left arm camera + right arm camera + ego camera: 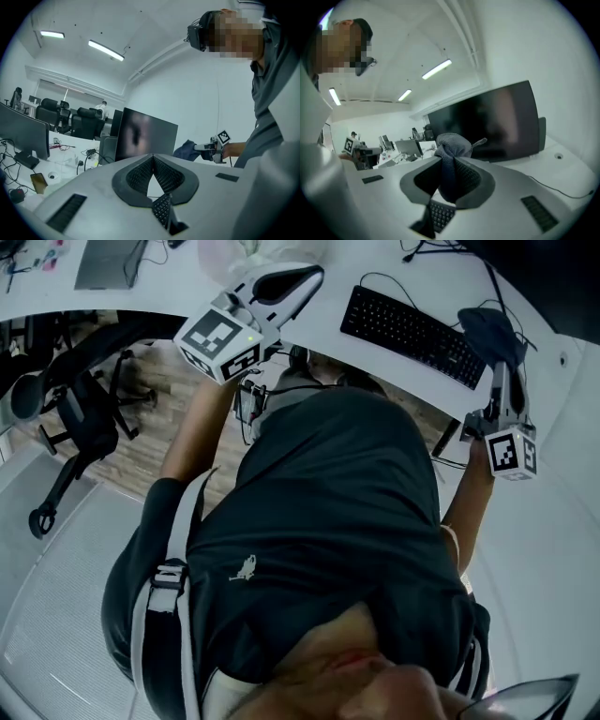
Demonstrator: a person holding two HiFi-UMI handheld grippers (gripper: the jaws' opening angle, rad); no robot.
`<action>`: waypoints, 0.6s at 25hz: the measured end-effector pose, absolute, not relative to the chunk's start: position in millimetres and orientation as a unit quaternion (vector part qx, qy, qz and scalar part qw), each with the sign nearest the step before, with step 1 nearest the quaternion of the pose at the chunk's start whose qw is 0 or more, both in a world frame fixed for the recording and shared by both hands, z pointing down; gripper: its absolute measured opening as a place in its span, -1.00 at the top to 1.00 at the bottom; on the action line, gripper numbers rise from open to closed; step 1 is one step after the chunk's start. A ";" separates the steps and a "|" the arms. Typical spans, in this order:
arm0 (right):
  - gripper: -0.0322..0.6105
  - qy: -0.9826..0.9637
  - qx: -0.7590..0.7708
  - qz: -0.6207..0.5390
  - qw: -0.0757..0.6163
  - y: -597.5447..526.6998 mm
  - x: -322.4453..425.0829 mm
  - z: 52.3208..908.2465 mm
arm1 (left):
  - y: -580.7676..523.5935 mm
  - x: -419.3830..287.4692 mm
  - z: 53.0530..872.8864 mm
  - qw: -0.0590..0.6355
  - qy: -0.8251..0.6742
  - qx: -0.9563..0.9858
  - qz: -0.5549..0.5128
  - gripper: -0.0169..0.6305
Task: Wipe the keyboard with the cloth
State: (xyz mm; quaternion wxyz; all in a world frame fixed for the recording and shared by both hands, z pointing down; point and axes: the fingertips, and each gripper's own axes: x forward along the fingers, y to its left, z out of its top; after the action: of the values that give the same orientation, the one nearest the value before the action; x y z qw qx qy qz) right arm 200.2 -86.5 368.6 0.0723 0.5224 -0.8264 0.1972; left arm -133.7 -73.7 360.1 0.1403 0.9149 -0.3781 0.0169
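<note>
Gripping the cloth (451, 149) in my right tool (452, 161), I had the jaws closed partway on a bunched fold of it, with the rest of the dark fabric puffed up above the tips and none of it spread flat. In the head view that tool (502, 371) hung above the right end of the keyboard (412, 334), which lay at an angle on the white counter (328, 320) just in front of me, apart from the cloth. My left tool (153, 158) was shut with nothing between its jaws, and it was raised near the keyboard's left end without touching it. I judged the main danger to be the keyboard sliding or swinging round once I dragged the cloth over it, since nothing pinned it down. A pinch on one fold could also let the cloth pull out if it snagged between keys. Coming down with a wad like that, I might have pressed the hard jaw tips onto the keys, or cleaned only a narrow strip. The cable (384, 279) looping behind the keyboard could have caught too.
</note>
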 end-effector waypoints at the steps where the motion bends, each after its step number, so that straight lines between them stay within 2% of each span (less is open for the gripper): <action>1: 0.69 -0.833 0.519 0.182 0.055 -85.1 186.0 349.0 | -69.8 -140.3 356.9 0.139 -0.377 0.916 0.014 0.93; 8: 0.69 -0.852 0.514 0.095 0.005 -67.7 131.0 259.0 | -52.0 -174.1 347.9 0.133 -0.370 0.919 0.000 0.93; 15: 0.71 -0.846 0.531 0.038 0.025 -43.7 101.9 225.8 | -47.4 -195.3 345.5 0.133 -0.340 0.931 -0.005 0.93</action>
State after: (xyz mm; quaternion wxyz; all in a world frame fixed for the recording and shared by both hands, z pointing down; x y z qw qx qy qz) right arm 101.9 -43.7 225.8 0.0255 0.5305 -0.8464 0.0381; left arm -195.3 -47.4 345.5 0.1328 0.9311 -0.3396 -0.0046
